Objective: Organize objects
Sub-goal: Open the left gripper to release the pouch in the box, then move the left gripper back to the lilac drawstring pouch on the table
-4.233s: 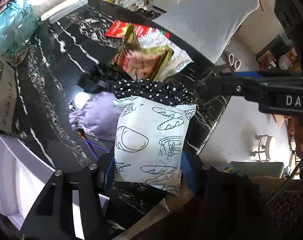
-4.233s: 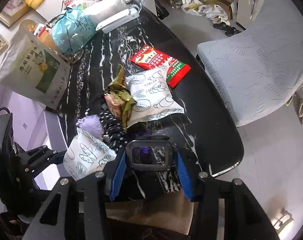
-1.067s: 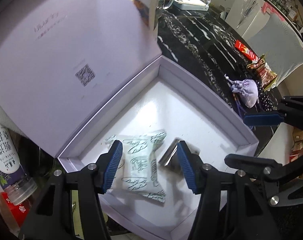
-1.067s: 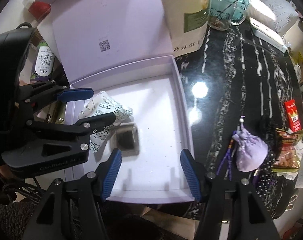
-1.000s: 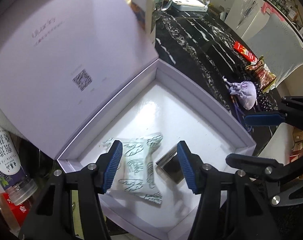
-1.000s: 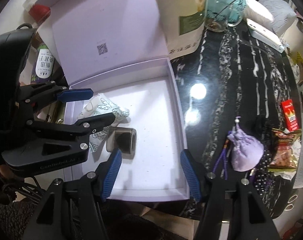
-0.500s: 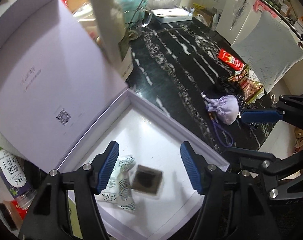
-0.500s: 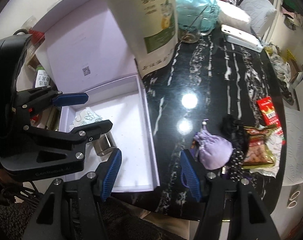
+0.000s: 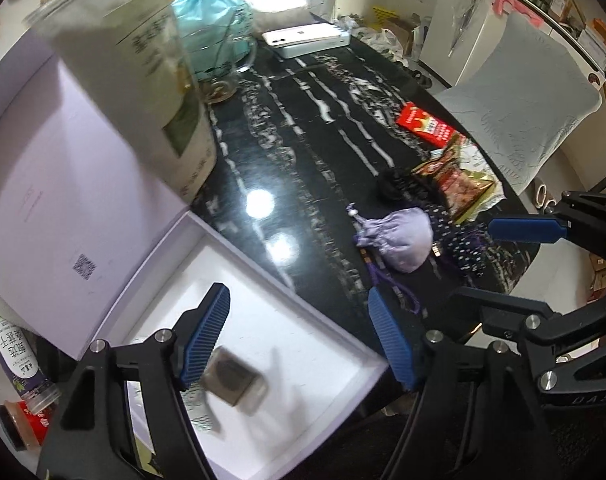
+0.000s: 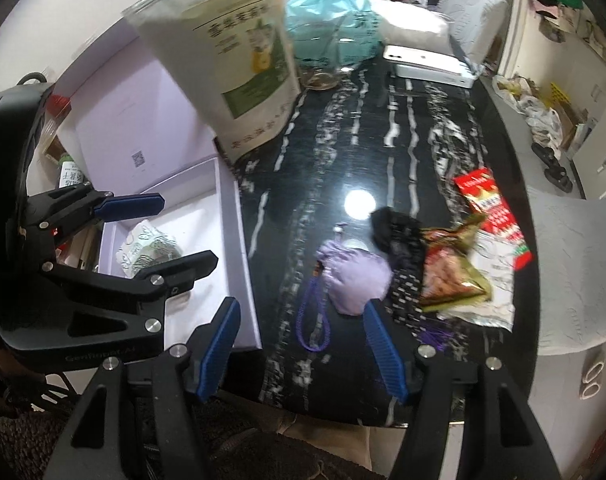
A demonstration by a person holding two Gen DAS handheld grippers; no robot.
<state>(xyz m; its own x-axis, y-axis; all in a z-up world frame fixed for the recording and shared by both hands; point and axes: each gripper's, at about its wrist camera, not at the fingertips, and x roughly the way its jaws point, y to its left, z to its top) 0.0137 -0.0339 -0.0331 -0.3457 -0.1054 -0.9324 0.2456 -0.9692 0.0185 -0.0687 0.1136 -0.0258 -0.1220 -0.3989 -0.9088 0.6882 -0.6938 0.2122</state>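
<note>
The left tongs (image 9: 299, 336) hang with their blue ribbed pads apart and nothing between them; the jaws have just been widening. Below them sits the open pale lilac cardboard box (image 9: 287, 280), its lid (image 9: 63, 184) standing up toward ten o'clock in the left wrist view. Inside the box, at seven o'clock, lies a small dark square metallic piece (image 9: 233, 380), blurred, and the right wrist view shows a white snack packet with green line drawings (image 10: 147, 252) also lying in the box, at its nine o'clock.

The right tongs (image 10: 299, 344) also stand apart, empty, above the near edge of the black marble-patterned desk (image 10: 383, 152). Just beyond their pads rests a lilac drawstring pouch (image 10: 355, 276) with a purple cord (image 10: 313, 320) looping toward six o'clock. At the pouch's three o'clock lies a black polka-dot fabric piece (image 10: 403, 280), then a gold-and-brown crumpled snack wrapper (image 10: 451, 268) lying on a white printed packet (image 10: 495, 276), and a red flat packet (image 10: 491, 204) toward two o'clock.

At twelve o'clock on the desk stand a tall white pouch bag with a green label (image 10: 227, 56), leaning against the box lid, a teal plastic bag (image 10: 331, 24) behind a glass vessel, and a white flat box with a phone on it (image 10: 431, 64). A grey cushioned chair (image 9: 519, 104) stands beside the desk at two o'clock in the left wrist view.
</note>
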